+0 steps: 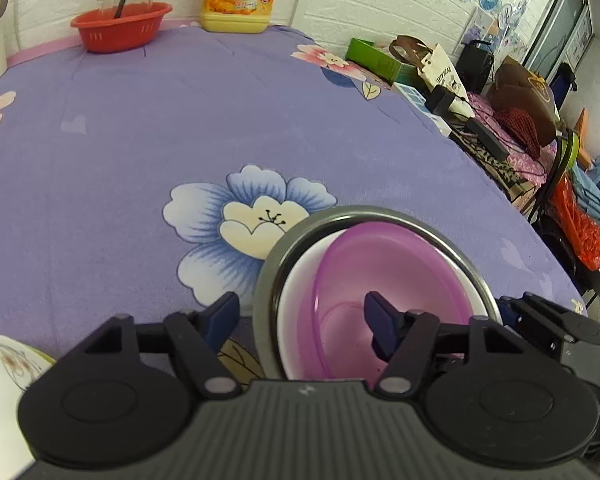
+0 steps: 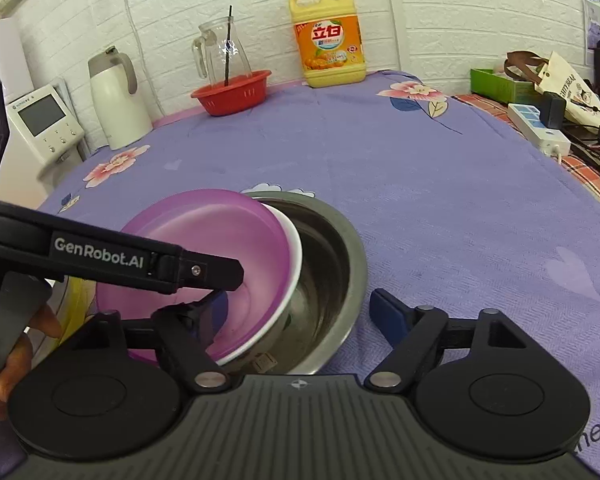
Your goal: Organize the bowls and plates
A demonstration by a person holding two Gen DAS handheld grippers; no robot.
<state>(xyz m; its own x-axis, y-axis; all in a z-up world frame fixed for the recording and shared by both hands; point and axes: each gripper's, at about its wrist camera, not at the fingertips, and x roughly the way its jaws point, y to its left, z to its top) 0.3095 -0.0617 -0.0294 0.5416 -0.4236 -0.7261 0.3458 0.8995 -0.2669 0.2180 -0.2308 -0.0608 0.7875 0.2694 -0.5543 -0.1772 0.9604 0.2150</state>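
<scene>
A purple plastic bowl [image 1: 380,276] lies tilted inside a white bowl [image 1: 296,300], and both rest in a steel bowl [image 1: 268,276] on the purple flowered cloth. My left gripper [image 1: 300,316] is open, one finger outside the steel rim, the other inside the purple bowl. In the right wrist view the purple bowl [image 2: 220,236], white bowl [image 2: 294,264] and steel bowl [image 2: 332,264] show the same stack. My right gripper [image 2: 300,312] is open and straddles the steel bowl's near rim. The left gripper's body [image 2: 112,258] crosses over the purple bowl. A white flowered plate [image 1: 8,364] lies at the lower left.
A red basket [image 2: 232,92] with a glass jug [image 2: 220,52], a yellow detergent bottle [image 2: 330,48] and a white kettle [image 2: 116,100] stand along the back wall. A power strip [image 2: 538,126], a green box [image 2: 500,82] and bags crowd the right side.
</scene>
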